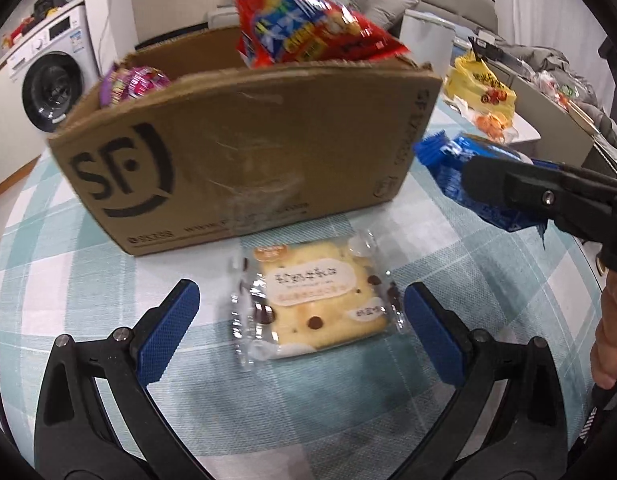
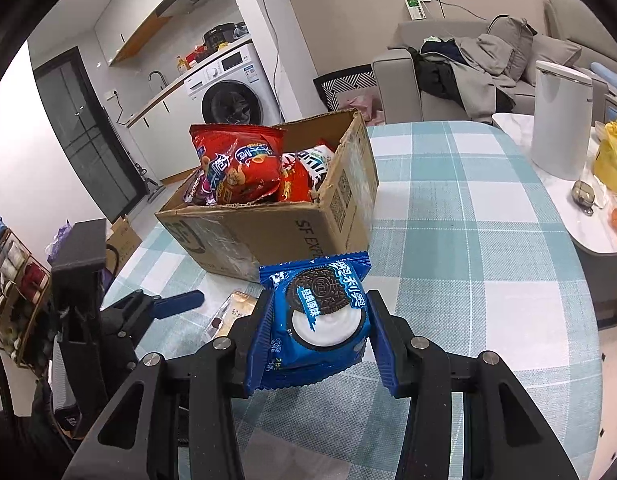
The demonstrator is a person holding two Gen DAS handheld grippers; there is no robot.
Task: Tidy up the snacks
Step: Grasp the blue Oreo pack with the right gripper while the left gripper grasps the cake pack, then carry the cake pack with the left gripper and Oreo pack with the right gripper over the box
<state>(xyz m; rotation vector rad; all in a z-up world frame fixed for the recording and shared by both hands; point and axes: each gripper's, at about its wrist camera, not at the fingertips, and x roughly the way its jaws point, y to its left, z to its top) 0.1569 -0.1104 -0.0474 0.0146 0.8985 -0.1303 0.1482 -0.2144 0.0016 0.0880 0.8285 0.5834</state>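
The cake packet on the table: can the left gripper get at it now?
Probably yes. The left gripper is open, with the cake packet lying flat between its fingers and nothing over it; the box stands just behind.

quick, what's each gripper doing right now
left gripper: open, jaws apart on either side of the cake packet, not gripping it.
right gripper: shut on the blue Oreo packet, held above the table.

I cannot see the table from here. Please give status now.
Right gripper shut on blue cookie pack. Left gripper open, cake packet between its fingers, on the table. Cardboard box just beyond, nothing blocking.
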